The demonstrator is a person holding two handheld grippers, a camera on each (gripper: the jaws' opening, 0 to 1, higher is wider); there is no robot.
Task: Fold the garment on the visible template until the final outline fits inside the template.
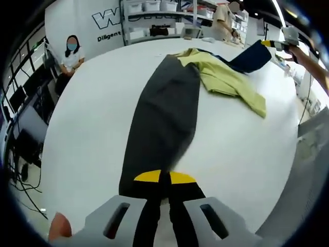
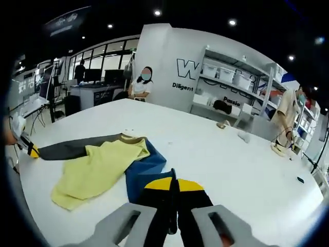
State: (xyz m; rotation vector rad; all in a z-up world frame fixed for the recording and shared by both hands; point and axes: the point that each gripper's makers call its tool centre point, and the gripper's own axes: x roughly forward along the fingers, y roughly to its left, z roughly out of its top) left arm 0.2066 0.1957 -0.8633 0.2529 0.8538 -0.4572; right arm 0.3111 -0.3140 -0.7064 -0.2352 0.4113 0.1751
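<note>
Clamped in the left gripper [image 1: 164, 191] is the dark grey sleeve [image 1: 162, 118] of a grey, yellow-green and navy cloth garment [image 2: 100, 164] lying stretched across the white table [image 2: 216, 154]. Far off, the right gripper [image 2: 174, 198] grips its navy sleeve [image 2: 145, 170] (jaws pinched together).

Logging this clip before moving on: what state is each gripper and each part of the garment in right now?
left gripper: shut on the grey sleeve.
right gripper: shut on the blue sleeve.
grey sleeve: pulled out straight across the white table.
blue sleeve: spread flat, its end pinched.
yellow-green body: rumpled, unfolded, lying between the sleeves.
</note>
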